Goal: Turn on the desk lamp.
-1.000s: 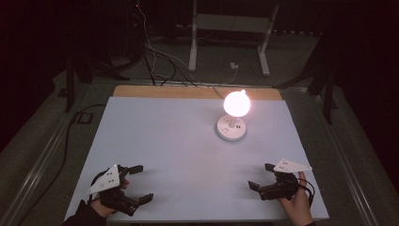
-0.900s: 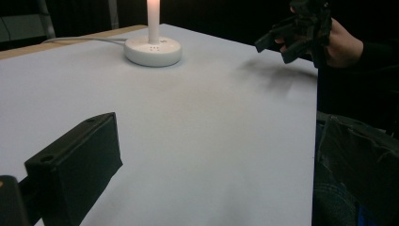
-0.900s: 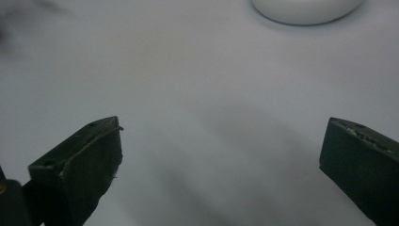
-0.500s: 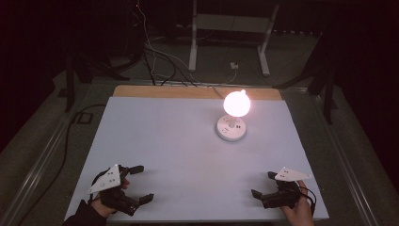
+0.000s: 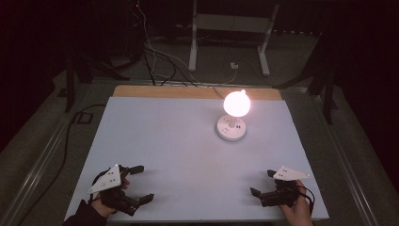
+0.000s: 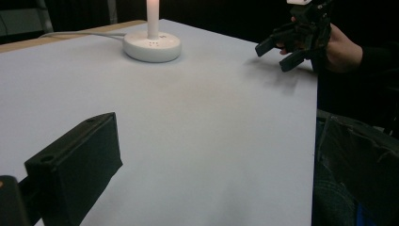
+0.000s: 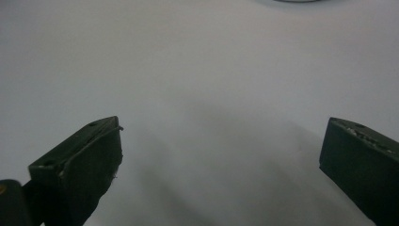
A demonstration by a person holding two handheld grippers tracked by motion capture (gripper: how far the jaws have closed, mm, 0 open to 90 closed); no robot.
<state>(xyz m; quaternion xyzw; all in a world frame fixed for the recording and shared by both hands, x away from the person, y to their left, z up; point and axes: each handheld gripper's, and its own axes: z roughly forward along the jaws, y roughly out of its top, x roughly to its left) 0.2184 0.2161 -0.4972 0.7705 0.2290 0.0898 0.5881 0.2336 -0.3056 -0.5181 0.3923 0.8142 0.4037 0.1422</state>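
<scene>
The left tool (image 5: 139, 183) sits at the near left corner of the table (image 5: 179, 141), held in the person's left hand (image 5: 104, 203), with its jaws spread wide apart and nothing between them. Against the frames from a second and half a second ago, it has not shifted: same spot, same spread.

The right tool (image 5: 263, 182) is at the near right corner, gripped by the right hand (image 5: 297, 213), jaws also apart and empty; in the right gripper view only bare table surface lies between them. This tool has changed. A second ago it sat a little farther up the table; half a second ago it had drawn back toward the near edge, and now it rests at about that same near position, its grey plate (image 5: 291, 173) tilted up on top.

The lit lamp (image 5: 236, 104) stands on its round white base (image 5: 231, 128), well ahead of both tools and clearly nearer the right tool's side, ahead and to its left. It stands where it did in the earlier frames, still glowing. In the left gripper view, the base (image 6: 151, 45) lies far ahead of the jaw, with the right tool (image 6: 282, 49) off to the right, well apart from it.
</scene>
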